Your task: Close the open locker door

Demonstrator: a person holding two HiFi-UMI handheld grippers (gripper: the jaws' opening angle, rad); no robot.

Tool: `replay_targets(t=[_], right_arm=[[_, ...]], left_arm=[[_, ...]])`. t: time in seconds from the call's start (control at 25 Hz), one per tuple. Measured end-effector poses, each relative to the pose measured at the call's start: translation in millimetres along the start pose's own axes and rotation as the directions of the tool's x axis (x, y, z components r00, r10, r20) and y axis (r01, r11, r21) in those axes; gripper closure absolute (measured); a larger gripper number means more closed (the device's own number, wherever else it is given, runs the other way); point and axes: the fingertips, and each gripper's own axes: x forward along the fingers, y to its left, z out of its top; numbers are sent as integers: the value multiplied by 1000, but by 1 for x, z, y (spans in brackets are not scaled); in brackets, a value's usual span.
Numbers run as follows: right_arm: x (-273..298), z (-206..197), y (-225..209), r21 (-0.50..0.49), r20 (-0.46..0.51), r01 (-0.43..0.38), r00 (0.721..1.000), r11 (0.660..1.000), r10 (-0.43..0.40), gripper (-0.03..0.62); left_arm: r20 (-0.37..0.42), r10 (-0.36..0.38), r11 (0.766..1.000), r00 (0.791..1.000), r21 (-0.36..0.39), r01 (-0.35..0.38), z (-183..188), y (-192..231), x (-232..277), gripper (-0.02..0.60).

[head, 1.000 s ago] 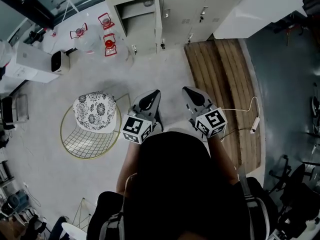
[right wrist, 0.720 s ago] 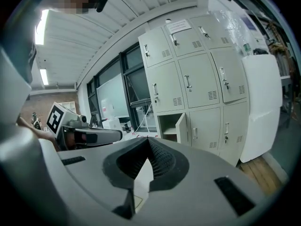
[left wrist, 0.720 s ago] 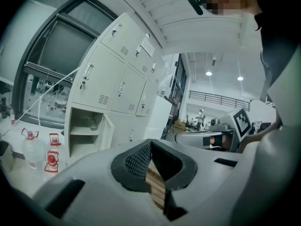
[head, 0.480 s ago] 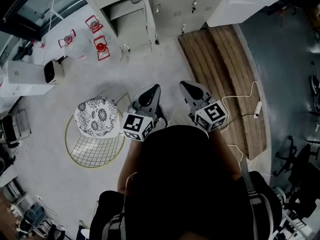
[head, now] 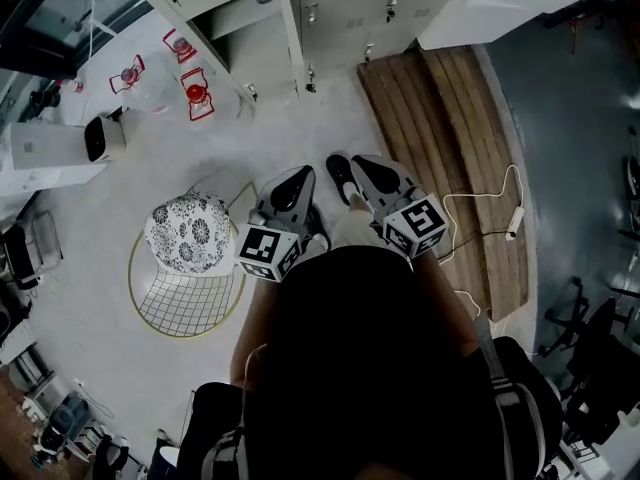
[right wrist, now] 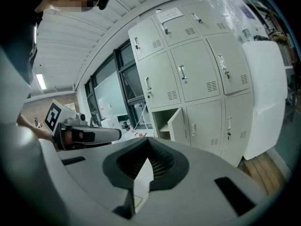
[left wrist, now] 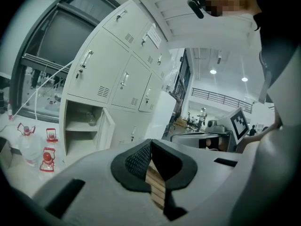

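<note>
A bank of pale grey lockers [head: 340, 8] stands along the top of the head view. One bottom compartment [head: 250, 18] is open and its door [head: 292, 38] swings out toward me. In the left gripper view the open compartment [left wrist: 83, 126] and its door [left wrist: 106, 128] show at left. The door [right wrist: 178, 124] sits mid-frame in the right gripper view. My left gripper [head: 298, 180] and right gripper [head: 362, 168] are held side by side in front of my body, well short of the lockers. Both are shut with nothing in them.
A gold wire chair with a floral cushion [head: 190, 233] stands at my left. Red lanterns [head: 195, 93] and a white appliance [head: 60, 148] sit left of the lockers. Wooden planks [head: 440, 138] and a white cable [head: 500, 218] lie at right. A shoe [head: 340, 173] shows between the grippers.
The person has stepped toward the lockers, which have slid up the head view. A shoe has come into sight between the grippers. Both grippers stay shut and side by side.
</note>
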Motion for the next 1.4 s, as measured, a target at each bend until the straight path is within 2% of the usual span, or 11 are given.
replay_targets(t=[0.16,0.4,0.56,1.04,1.4], right_arm=[[22,18,-30,-20,20,-56,998,998,57,589],[55,43,-73,-53,-7,-139,990,989,139,589],[73,48,-93,-67,-35,-202,979,977,200,589],[108,22,-128,-81,-149,-376,920,923,362,589],[140,-12,-140,-114,-231,-400,901,909,368,589]], left_arm=[[12,38,999,999,7,-38,15,12,28,563],[47,105,994,993,23,-106,48,26,72,563],[49,148,989,988,10,-148,55,31,94,563],[62,328,945,943,-42,-326,48,48,123,563],[47,386,920,921,-90,-381,32,56,121,563]])
